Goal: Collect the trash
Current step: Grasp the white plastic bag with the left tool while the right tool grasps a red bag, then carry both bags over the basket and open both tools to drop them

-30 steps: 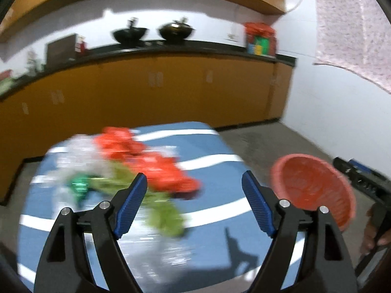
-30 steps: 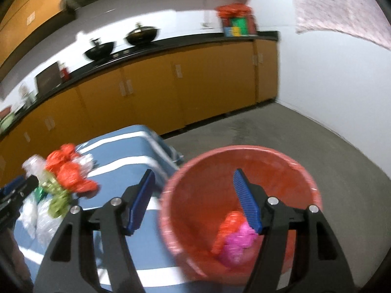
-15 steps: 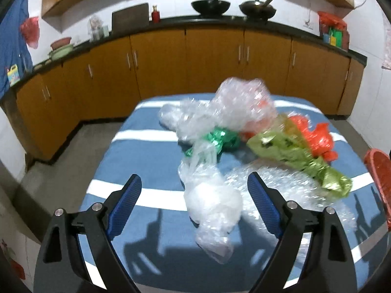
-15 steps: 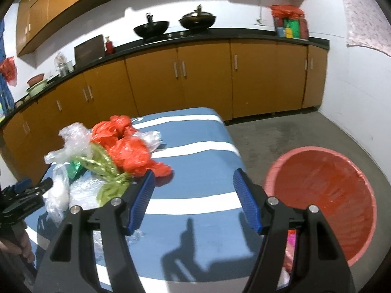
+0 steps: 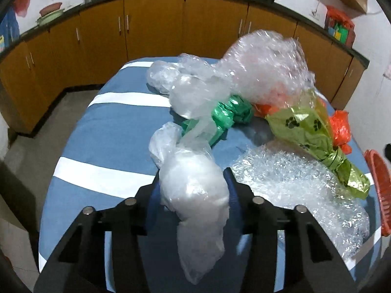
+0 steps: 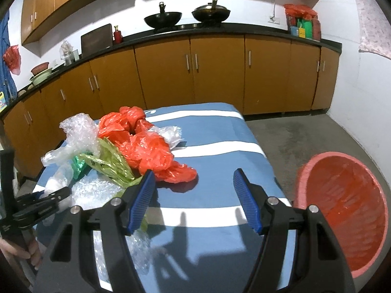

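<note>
Trash mostly remains on the table [image 6: 220, 185] beside the red basket [image 6: 347, 210]; left gripper [image 5: 193, 193] clenches a clear bag [image 5: 195, 195] near the table's front edge, right gripper [image 6: 194, 195] hangs released

This is a home kitchen. A long run of orange-brown base cabinets [image 6: 215, 73] with metal bar handles curves along two walls under a black countertop [image 6: 244, 28]. Two dark woks [image 6: 163, 19] stand on a stove top there, beside a small red bottle [image 6: 117, 35] and a leaning dark board [image 6: 96, 39]. Stacked bowls [image 6: 41, 72] sit farther left on the countertop, and a red-wrapped bundle of colourful boxes [image 6: 301, 23] at its right end. Matching wall cupboards [image 6: 44, 2] hang above white walls. The floor [image 6: 305, 139] is bare grey concrete. In the middle stands a bench [image 6: 220, 183] covered with a blue cloth striped in white.
</note>
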`<state>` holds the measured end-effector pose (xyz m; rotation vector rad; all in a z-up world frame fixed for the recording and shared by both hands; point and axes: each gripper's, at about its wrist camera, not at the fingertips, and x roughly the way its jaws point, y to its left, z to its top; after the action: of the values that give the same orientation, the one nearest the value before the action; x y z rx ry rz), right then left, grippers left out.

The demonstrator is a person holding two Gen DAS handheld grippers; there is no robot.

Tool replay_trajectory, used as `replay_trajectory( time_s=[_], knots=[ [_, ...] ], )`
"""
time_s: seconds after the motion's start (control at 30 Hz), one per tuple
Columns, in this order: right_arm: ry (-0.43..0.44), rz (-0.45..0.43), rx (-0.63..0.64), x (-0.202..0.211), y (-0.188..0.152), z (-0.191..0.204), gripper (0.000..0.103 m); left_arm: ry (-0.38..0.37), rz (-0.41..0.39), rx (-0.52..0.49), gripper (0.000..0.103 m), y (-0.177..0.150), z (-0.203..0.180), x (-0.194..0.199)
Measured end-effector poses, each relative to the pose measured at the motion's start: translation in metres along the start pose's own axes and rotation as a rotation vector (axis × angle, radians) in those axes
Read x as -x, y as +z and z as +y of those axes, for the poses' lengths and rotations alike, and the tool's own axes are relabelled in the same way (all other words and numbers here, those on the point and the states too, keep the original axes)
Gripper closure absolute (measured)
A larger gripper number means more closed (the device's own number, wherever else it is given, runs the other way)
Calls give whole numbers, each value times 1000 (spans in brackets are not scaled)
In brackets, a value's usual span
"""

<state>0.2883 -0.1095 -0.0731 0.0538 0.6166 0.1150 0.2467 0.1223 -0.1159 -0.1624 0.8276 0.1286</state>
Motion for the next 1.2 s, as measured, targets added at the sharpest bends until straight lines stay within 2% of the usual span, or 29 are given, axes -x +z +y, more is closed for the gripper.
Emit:
replay_trajectory(
  time_s=[0.3,0.6,0.63,0.67,0.7,0.87,1.2],
  knots=[
    [31,36,14,-47,19,20,39,13,-55,33,56,4,36,18],
    [77,124,17,-98,26,33,39,36,-93,26,56,11,52,23],
    [87,138,24,-101,24,36,42,36,-93,27,56,10,53,24],
    [94,144,28,-102,23,37,54,37,-93,28,56,10,54,24],
    [109,158,37,-104,21,39,60,39,-94,30,56,10,53,24],
    [123,155,72,-97,12,44,70,37,-104,37,56,10,54,28],
    [103,67,23,-56,18,25,71,30,-148,28,56,17,45,48]
  ],
)
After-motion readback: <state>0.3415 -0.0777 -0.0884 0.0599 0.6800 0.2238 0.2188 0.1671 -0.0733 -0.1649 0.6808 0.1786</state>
